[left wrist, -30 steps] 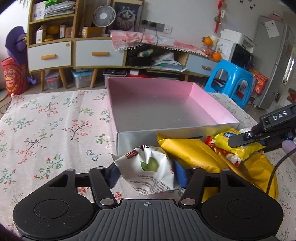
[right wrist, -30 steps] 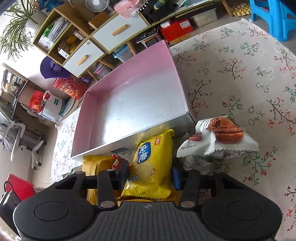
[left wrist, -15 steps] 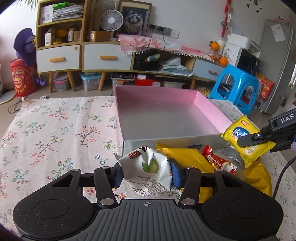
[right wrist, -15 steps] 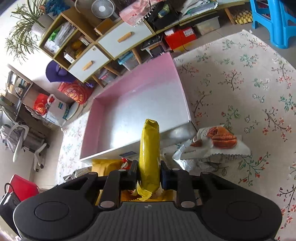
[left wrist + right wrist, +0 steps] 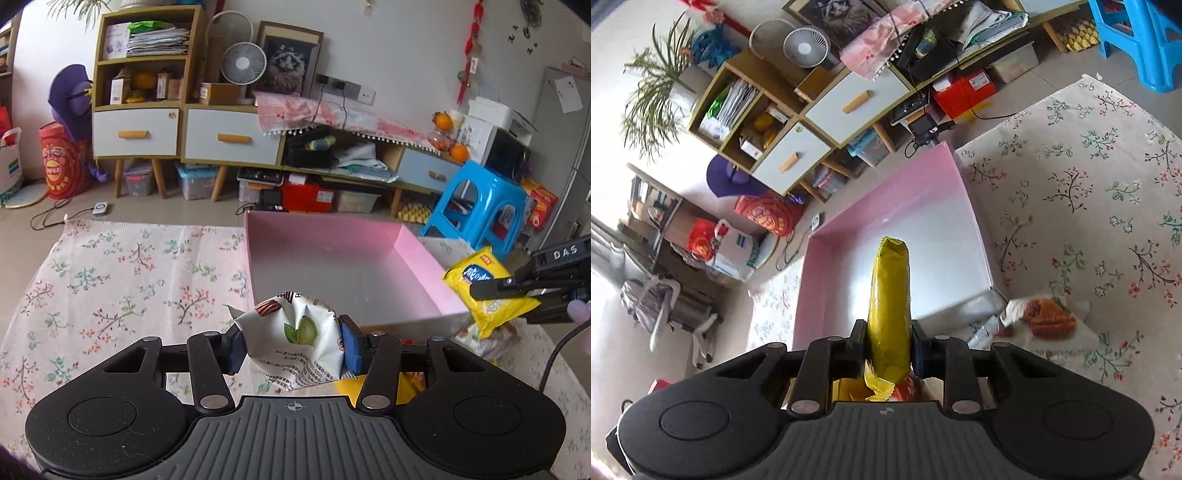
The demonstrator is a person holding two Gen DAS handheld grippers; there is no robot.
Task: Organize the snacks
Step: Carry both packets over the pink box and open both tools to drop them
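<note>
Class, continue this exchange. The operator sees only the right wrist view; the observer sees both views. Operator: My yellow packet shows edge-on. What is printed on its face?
Observer: In the left wrist view, the yellow packet carries a blue oval logo with white characters.
Operator: What is the other hand doing?
Observer: The left tongs are clamped on a crumpled white packet printed with nuts.
Operator: Is that packet over the pink box?
Observer: It seems not; it appears to hang just in front of the pink box's near edge.
</note>
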